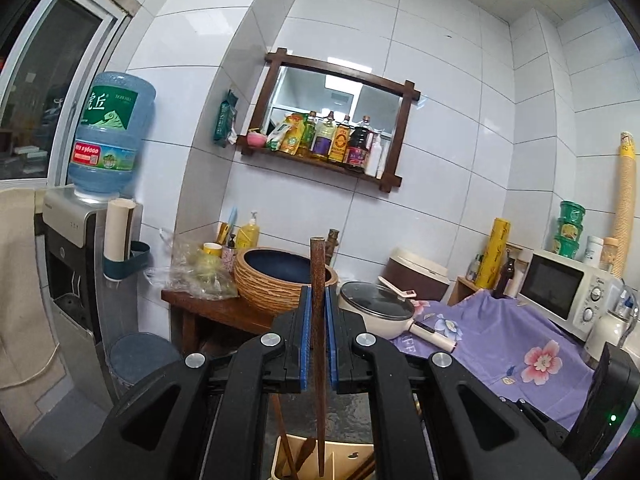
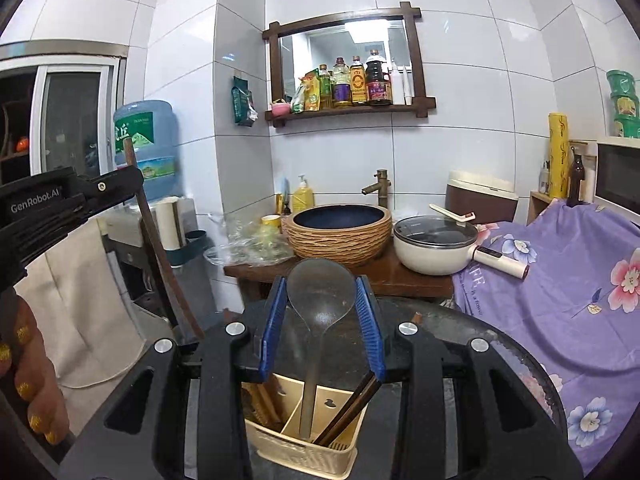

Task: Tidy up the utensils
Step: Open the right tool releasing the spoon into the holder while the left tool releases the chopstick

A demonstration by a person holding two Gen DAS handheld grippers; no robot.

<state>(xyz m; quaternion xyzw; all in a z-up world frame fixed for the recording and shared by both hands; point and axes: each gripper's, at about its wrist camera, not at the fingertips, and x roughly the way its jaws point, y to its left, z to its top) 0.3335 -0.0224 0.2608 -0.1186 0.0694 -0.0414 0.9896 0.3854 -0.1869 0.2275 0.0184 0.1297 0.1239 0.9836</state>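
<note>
The left gripper [image 1: 319, 304] has its blue pads [image 1: 305, 320] clamped on a dark wooden chopstick [image 1: 318, 280], held upright, its lower end dipping into the cream holder [image 1: 352, 454] below the jaws. The right gripper [image 2: 322, 320] stands wide, its pads [image 2: 272, 328] either side of a grey ladle [image 2: 320, 292] without touching it; the ladle stands in the holder's [image 2: 296, 450] middle compartment, beneath the jaws, with dark chopsticks [image 2: 352, 404] leaning in the right one. Beyond both jaws sits a woven basin [image 2: 340, 232], a lidded pot [image 2: 436, 248] to its right.
</note>
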